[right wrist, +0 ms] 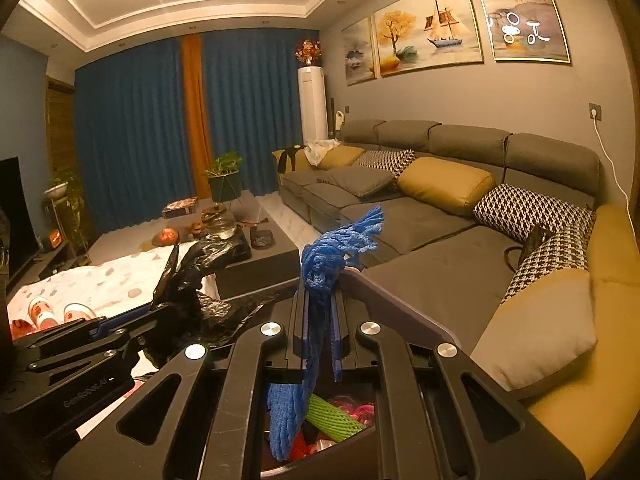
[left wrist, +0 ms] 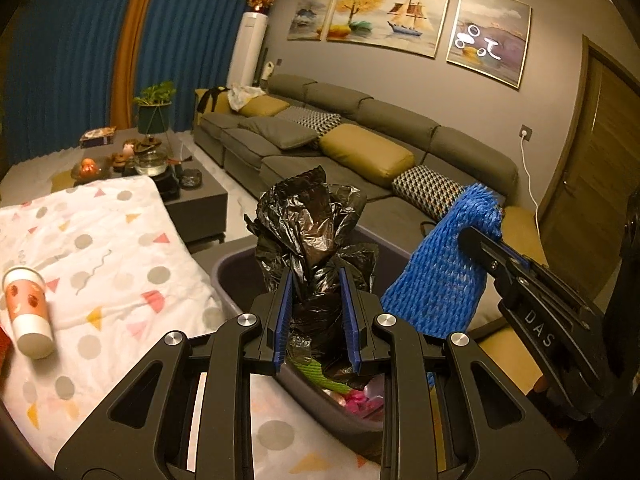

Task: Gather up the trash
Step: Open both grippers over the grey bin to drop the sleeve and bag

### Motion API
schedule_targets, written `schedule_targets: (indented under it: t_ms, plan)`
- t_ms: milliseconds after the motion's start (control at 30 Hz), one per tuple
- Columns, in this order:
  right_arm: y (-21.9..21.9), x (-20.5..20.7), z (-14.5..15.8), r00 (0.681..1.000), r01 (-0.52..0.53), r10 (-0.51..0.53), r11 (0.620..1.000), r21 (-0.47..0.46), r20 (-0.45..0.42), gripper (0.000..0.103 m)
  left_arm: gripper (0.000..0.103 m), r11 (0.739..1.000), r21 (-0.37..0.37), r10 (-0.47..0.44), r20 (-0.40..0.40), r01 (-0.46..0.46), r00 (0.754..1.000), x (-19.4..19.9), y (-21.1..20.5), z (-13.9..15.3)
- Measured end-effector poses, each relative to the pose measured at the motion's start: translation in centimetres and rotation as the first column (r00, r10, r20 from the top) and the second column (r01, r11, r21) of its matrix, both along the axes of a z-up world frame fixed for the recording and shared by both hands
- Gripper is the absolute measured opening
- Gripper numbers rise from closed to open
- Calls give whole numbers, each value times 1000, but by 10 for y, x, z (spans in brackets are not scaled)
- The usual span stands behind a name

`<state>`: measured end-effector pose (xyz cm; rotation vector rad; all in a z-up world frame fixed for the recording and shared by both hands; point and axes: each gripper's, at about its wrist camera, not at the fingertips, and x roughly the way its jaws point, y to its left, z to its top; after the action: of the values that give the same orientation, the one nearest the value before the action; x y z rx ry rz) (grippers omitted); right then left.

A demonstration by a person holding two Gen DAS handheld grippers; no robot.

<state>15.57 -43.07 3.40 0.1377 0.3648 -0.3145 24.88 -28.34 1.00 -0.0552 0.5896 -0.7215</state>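
- Setting: a living room with a grey sofa (left wrist: 360, 140), blue curtains (right wrist: 132, 128) and a low dark coffee table (left wrist: 200, 196). In front, a surface covered by a white patterned cloth (left wrist: 100, 248).
- Bin: a grey bin (left wrist: 316, 396) stands at the edge of the cloth; green and pink scraps lie inside.
- Left gripper (left wrist: 318, 320): clamped on a crumpled black plastic bag (left wrist: 312, 232). The bag sticks up between and beyond the fingers, directly over the bin.
- Right gripper (right wrist: 320, 320): jaws narrow, clamped on a blue foam net (right wrist: 320, 264). One end bunches above the fingertips; the other hangs down into the bin.
- Relation: the two grippers sit side by side, net just right of the bag.
- Other: a paper cup (left wrist: 26, 308) lies on the cloth, well left of the bin.
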Motion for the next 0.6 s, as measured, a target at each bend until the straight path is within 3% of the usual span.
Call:
schedule_targets:
  t_ms: [367, 433, 533, 600]
  plan:
    - [-5, 9, -5, 1000, 9, -8, 1000, 19, -21, 10, 23, 999, 23, -36, -33, 37, 999, 8, -18, -14]
    - [-6, 10, -5, 1000, 8, -8, 1000, 22, -24, 14, 23, 999, 23, -45, -41, 46, 998, 8, -20, -16]
    - [-6, 12, -5, 1000, 4, -4, 1000, 28, -28, 30, 24, 998, 29, -56, -46, 57, 997, 9, -25, -17]
    - [-5, 11, -6, 1000, 1, 0, 999, 36, -27, 32, 27, 997, 25, -72, -58, 73, 996, 10, -25, -19]
